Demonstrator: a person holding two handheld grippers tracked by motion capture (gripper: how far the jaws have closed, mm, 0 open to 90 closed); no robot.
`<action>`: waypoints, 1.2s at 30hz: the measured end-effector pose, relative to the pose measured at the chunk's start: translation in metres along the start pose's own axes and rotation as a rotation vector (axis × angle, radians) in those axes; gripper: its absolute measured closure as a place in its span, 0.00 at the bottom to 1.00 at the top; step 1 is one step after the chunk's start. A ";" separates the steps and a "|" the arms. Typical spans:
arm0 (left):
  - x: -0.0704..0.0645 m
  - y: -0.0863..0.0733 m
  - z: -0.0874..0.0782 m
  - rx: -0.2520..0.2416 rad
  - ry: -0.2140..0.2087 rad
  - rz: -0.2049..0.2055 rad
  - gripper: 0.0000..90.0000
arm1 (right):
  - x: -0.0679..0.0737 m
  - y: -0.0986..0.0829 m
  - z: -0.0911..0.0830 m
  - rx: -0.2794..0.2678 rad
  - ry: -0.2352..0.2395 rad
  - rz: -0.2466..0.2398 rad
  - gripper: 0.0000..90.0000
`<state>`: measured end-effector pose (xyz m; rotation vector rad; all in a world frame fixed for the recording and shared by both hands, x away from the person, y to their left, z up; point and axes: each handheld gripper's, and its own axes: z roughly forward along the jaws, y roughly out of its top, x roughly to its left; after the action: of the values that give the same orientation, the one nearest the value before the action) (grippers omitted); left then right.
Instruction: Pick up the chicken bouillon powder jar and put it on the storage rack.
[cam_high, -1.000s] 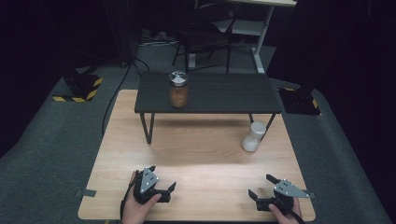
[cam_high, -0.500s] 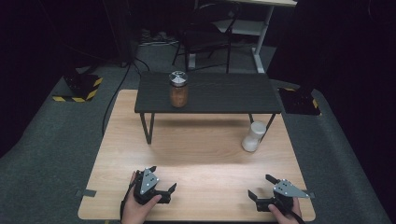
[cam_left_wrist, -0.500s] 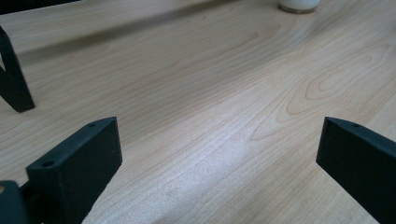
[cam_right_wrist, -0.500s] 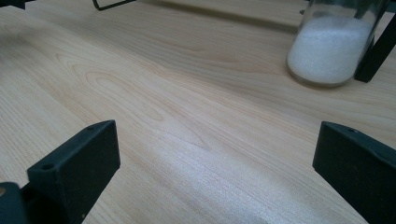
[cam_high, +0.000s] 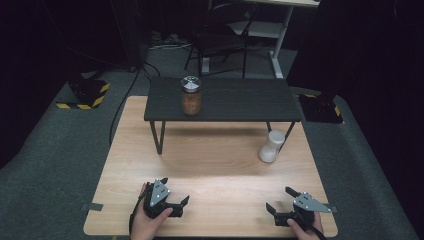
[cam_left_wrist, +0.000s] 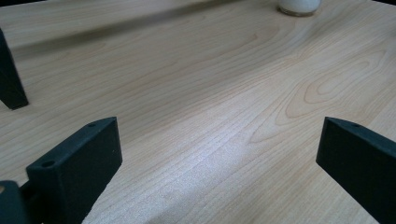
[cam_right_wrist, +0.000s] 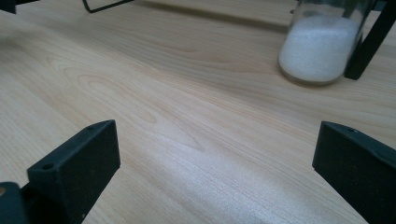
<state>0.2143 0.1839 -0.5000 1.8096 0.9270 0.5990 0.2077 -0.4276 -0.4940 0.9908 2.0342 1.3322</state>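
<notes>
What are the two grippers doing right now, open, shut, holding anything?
Left gripper: open, jaws wide apart, holding nothing, low over the wooden table.
Right gripper: open, jaws wide apart, holding nothing.

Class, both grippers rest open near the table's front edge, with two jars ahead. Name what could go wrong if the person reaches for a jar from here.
1. The white jar stands right beside the shelf leg; the right gripper might strike that leg.
2. The brown jar sits near the raised shelf's front edge; a nudge from the left gripper could tip it off.
</notes>
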 end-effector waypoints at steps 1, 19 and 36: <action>0.000 0.000 0.000 0.002 0.001 0.000 0.00 | 0.002 0.001 0.001 0.004 -0.011 0.002 0.00; 0.002 -0.001 0.000 -0.007 -0.002 -0.019 0.00 | 0.007 0.033 -0.002 -0.078 -0.078 0.031 0.00; 0.004 -0.002 -0.001 -0.010 -0.006 -0.031 0.00 | -0.007 0.066 0.026 -0.099 -0.128 0.027 0.00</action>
<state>0.2153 0.1878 -0.5015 1.7840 0.9451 0.5771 0.2509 -0.4027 -0.4434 1.0344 1.8490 1.3346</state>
